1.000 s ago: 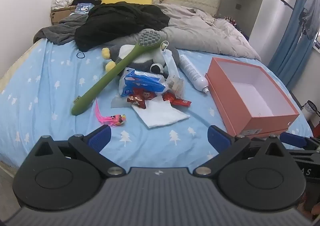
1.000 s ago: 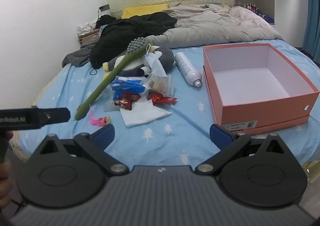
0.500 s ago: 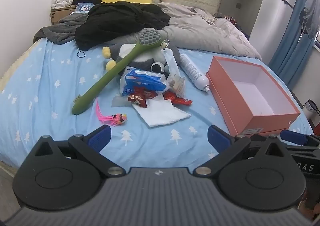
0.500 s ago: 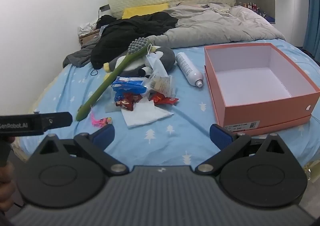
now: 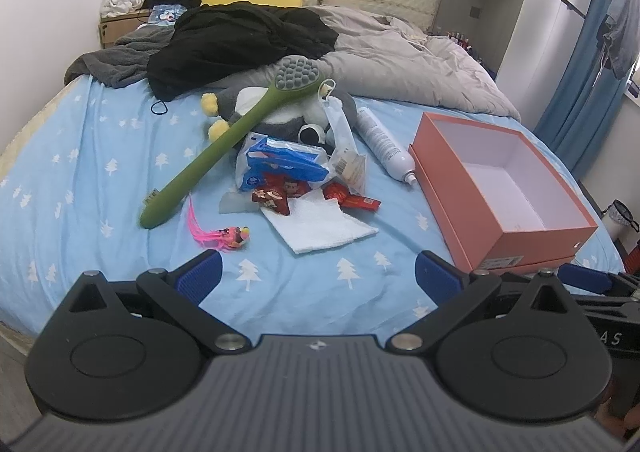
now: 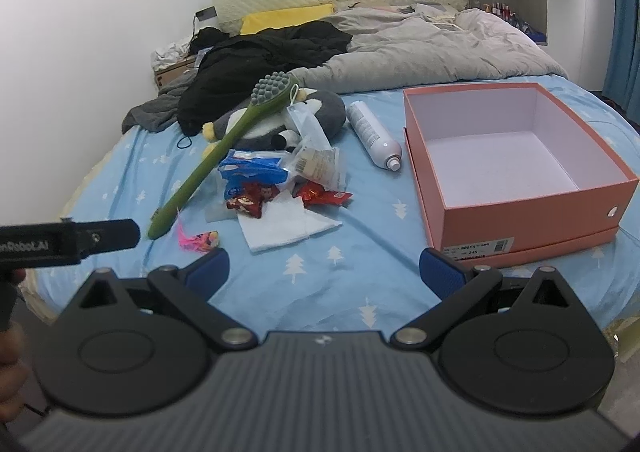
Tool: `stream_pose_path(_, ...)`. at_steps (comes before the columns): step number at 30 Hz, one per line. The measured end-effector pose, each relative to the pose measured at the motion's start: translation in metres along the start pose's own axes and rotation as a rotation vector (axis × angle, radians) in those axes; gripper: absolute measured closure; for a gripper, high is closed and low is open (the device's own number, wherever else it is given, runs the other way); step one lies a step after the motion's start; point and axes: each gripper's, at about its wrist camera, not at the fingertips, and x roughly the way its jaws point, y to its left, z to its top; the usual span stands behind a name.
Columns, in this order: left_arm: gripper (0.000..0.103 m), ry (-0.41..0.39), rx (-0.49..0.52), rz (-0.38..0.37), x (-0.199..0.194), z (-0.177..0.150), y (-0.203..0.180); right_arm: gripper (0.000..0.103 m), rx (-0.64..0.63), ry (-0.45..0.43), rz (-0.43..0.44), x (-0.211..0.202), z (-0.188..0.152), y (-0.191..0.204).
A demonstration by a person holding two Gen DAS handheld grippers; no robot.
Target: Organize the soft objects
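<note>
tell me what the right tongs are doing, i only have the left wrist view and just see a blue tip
Observer: The right tongs are open and empty, over the blue sheet, short of the orange box.
Operator: is the box bare along its left wall, cant see down there
Observer: Yes, the right wrist view shows bare white floor there.
Operator: anyone in frame on your side
Observer: A hand shows at that view's left edge, beneath the black side bar of your tool.
</note>
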Motion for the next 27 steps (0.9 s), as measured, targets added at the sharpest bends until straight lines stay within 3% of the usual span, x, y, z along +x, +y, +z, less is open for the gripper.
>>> stream_pose_path(27, 0.000, 0.020, -0.003, -0.004, 0.0086, -0.0059, 0.0009, 0.000, -0.027, -0.018, -0.018, 0.0007, -0.0015, -0.0008)
